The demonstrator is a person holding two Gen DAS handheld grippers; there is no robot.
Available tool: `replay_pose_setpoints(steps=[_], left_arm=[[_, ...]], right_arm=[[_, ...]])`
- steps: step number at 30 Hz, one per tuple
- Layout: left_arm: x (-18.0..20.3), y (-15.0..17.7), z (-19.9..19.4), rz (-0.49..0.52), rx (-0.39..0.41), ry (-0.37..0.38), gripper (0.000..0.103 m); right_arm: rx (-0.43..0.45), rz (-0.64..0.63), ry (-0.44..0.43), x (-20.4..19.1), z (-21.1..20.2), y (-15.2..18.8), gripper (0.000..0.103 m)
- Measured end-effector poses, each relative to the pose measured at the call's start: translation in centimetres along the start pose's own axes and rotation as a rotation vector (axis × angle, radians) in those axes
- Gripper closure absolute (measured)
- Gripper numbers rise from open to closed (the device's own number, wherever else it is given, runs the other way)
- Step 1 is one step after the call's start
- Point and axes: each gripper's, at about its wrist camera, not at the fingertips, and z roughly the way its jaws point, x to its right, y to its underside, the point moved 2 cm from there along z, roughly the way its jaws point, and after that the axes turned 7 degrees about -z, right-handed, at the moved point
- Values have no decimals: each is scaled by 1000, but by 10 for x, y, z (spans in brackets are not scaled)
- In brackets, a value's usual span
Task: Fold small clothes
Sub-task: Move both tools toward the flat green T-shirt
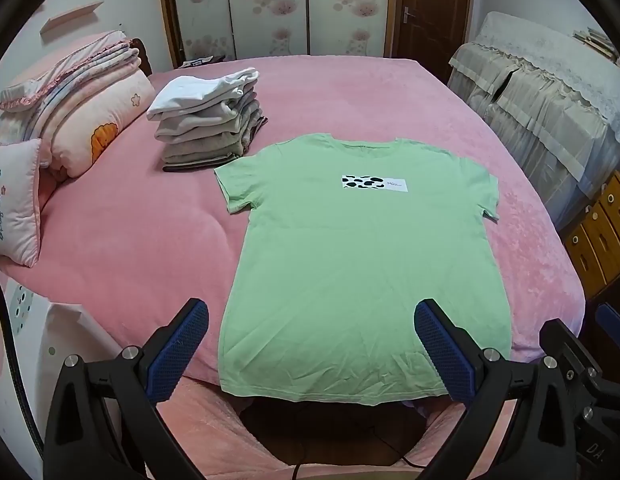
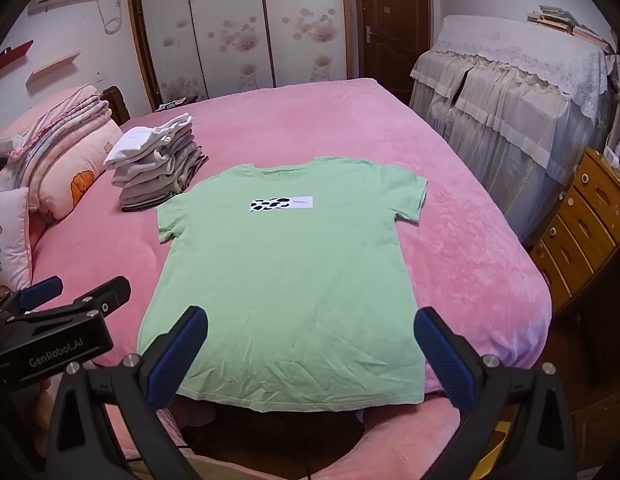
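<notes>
1. The left gripper (image 1: 311, 344) is held wide open above the near edge of the bed, and nothing is held between its blue fingers (image 1: 178, 350).
2. The right gripper (image 2: 311, 350) is also spread wide open, and nothing is gripped by it.
3. The green T-shirt (image 1: 361, 264) is laid flat on the pink bedspread (image 1: 130, 232), front side up.
4. The shirt's bottom hem is seen just ahead of both grippers, between their open fingers, and it is not touched by them.
5. The neck of the shirt is pointed away from the grippers, and both short sleeves are spread out to the sides.
6. A stack of folded clothes (image 1: 208, 120) is placed beyond the shirt's left sleeve, near it.
7. Folded quilts (image 1: 82, 104) are piled farther to the left.
</notes>
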Motion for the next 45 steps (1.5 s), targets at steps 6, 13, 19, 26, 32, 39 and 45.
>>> replay_pose_setpoints(steps=[6,13,19,26,32,39,45], left_arm=[[2,0,0,7,-4,1,1],[4,-1,-1,14,12,-2,1],[5,-2,0,9,18,3,1],[3,-8,1,4,28,14,1],[0,-16,1,-18,56,23,1],[2,-25,3,-14,84,28,1],[3,-34,4,-18,106,52,1]], right_arm=[[2,-7,-9,-2,0,-2,0],[2,13,-19,3,3,0,0],[-6,4,2,-1,8,-3,0],[51,3,14,3,9,-6,0],[156,-21,49,10,5,-18,0],[105,-50,70,13,4,-28,0],[104,-33,36,17,4,-41,0]])
